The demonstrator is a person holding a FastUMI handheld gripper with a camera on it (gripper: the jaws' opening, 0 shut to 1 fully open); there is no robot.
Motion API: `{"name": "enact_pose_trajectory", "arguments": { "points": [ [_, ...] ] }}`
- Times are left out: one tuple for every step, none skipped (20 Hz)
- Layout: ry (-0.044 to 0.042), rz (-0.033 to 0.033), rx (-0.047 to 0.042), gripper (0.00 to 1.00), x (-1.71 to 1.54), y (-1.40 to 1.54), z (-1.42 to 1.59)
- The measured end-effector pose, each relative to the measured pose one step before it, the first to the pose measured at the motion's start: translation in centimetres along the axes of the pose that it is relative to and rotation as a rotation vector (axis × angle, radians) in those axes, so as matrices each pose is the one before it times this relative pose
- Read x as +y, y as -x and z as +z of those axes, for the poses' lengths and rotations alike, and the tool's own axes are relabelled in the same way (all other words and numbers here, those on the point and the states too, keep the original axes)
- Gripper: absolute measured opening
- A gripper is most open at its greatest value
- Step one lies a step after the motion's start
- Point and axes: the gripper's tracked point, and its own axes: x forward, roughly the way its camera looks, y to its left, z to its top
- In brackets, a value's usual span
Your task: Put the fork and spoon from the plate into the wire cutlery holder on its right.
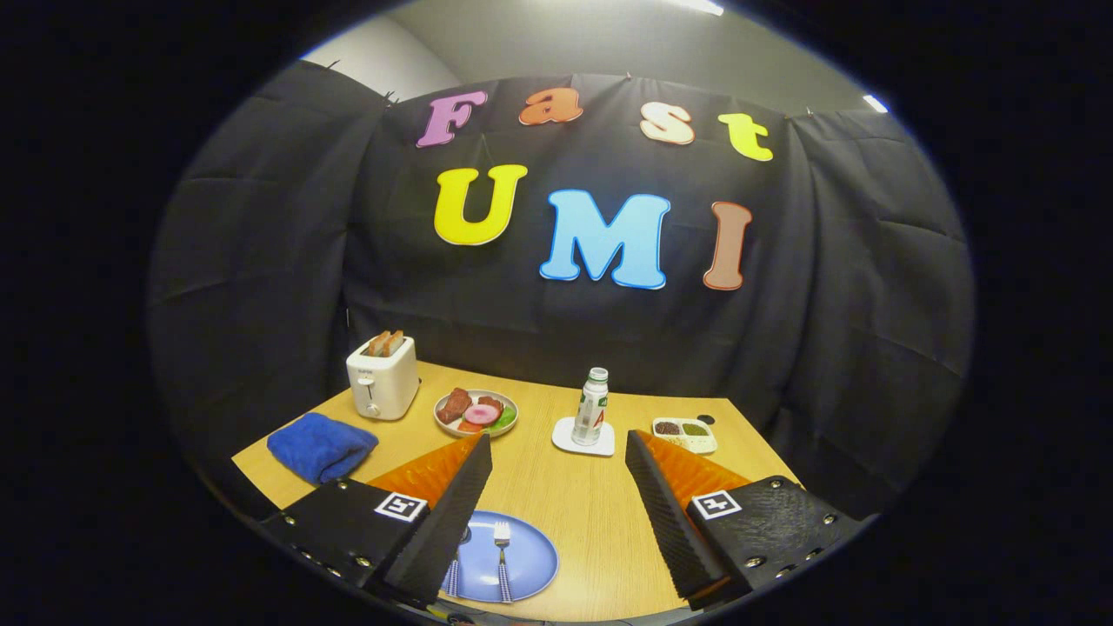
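Spread gripper (556, 469) fingers frame fork (503, 548), plate (530, 565).

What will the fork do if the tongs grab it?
The fork looks thin and stiff, so it likely won't bend. It lies flat on the smooth blue plate, so it may slide. The open tongs hover above it.
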Motion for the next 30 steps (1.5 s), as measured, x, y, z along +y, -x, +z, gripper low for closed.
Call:
{"name": "enact_pose_trajectory", "arguments": {
  "points": [
    [0.01535,0.00697,0.03064,0.95,0.287,-0.185,-0.927],
    [0.01800,0.00931,0.03488,0.95,0.365,-0.198,-0.921],
    [0.01646,0.00939,0.03289,0.95,0.369,-0.261,-0.993],
    [0.01348,0.01052,0.02821,0.95,0.284,-0.220,-0.792],
    [0.01050,0.01426,0.02642,0.95,0.401,-0.247,-0.721],
    [0.01015,0.01234,0.02345,0.95,0.407,-0.277,-0.735],
    [0.01281,0.01461,0.02347,0.95,0.415,-0.288,-0.830],
    [0.01452,0.01520,0.02477,0.95,0.463,-0.273,-0.712],
    [0.01557,0.01079,0.02695,0.95,0.414,-0.321,-0.959],
    [0.01424,0.01634,0.02940,0.95,0.554,-0.254,-0.771],
    [0.01074,0.01781,0.02797,0.95,0.581,-0.314,-0.837],
    [0.01150,0.01646,0.02878,0.95,0.580,-0.280,-0.749],
    [0.01080,0.01184,0.02601,0.95,0.338,-0.387,-0.721],
    [0.00935,0.00397,0.02661,0.95,0.165,-0.314,-0.677],
    [0.00856,0.00293,0.02353,0.95,0.158,-0.287,-0.722],
    [0.00623,-0.00023,0.02365,0.95,0.106,-0.358,-0.561],
    [0.00252,0.00472,0.02243,0.95,0.214,-0.270,-0.603],
    [-0.00168,0.00779,0.02412,0.95,0.261,-0.498,-0.500],
    [-0.00461,0.00881,0.02714,0.95,0.141,-0.443,-0.621],
    [-0.00681,0.00797,0.03200,0.95,0.108,-0.421,-0.573],
    [-0.01149,0.01302,0.03404,0.95,0.295,-0.645,-0.798],
    [-0.01337,0.01588,0.03654,0.95,0.222,-0.602,-0.656],
    [-0.00816,-0.00328,0.03321,0.95,-0.095,-0.532,-0.510],
    [-0.00750,0.00941,0.02836,0.92,0.037,-0.442,-0.418],
    [-0.00647,0.00420,0.02294,0.83,0.106,-0.537,-0.425],
    [-0.00094,0.00200,0.02659,0.83,-0.037,-0.413,-0.428],
    [-0.00221,-0.00199,0.02370,0.83,-0.147,-0.482,-0.416],
    [-0.00437,0.00363,0.01860,0.83,0.016,-0.249,-0.267],
    [-0.00604,0.00792,0.01277,0.83,0.244,-0.287,-0.242],
    [-0.00347,0.00337,0.01282,0.83,0.126,-0.231,-0.102]
  ]
}}
